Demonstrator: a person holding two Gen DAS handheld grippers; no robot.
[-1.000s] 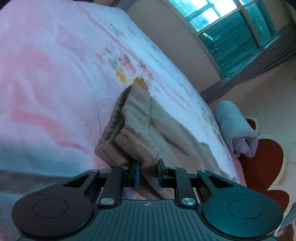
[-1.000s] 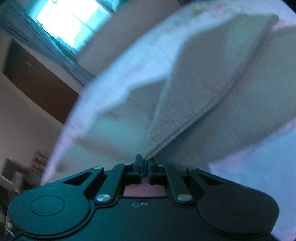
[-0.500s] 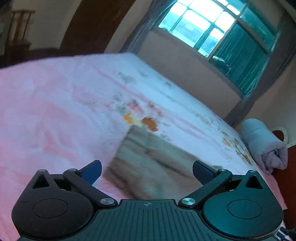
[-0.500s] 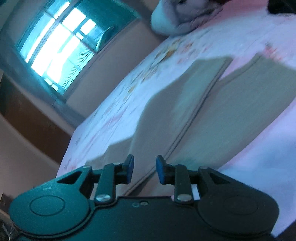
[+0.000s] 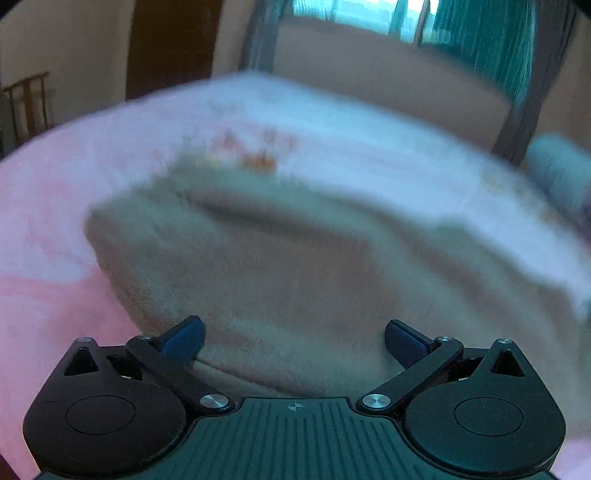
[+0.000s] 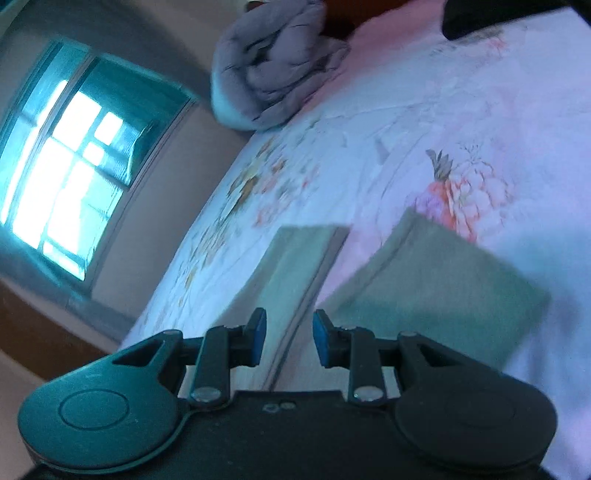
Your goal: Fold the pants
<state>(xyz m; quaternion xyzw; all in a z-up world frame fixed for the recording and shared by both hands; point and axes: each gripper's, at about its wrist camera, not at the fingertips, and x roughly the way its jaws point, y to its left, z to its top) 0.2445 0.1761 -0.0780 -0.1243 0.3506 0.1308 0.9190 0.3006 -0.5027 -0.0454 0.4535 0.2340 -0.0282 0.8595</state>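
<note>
Both grippers spread, empty, over beige pants on bed.
Left gripper [image 5: 294,341] fingers wide apart above pants [image 5: 280,266]; right gripper [image 6: 289,338] fingers apart, nothing clamped. Pants lie on floral bedsheet [image 6: 461,110]; grey rolled blanket [image 6: 277,59] beyond, window [image 6: 70,166] farthest.

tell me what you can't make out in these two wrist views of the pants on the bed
- Left wrist view: motion blur smears the pants, so folds and edges are unclear; the left gripper, open, hides their near edge.
- Right wrist view: the right gripper, open, covers the pants' near end, so how the two panels join is hidden.
- Right wrist view: the dark object at the top edge is cut off, unidentifiable.
</note>
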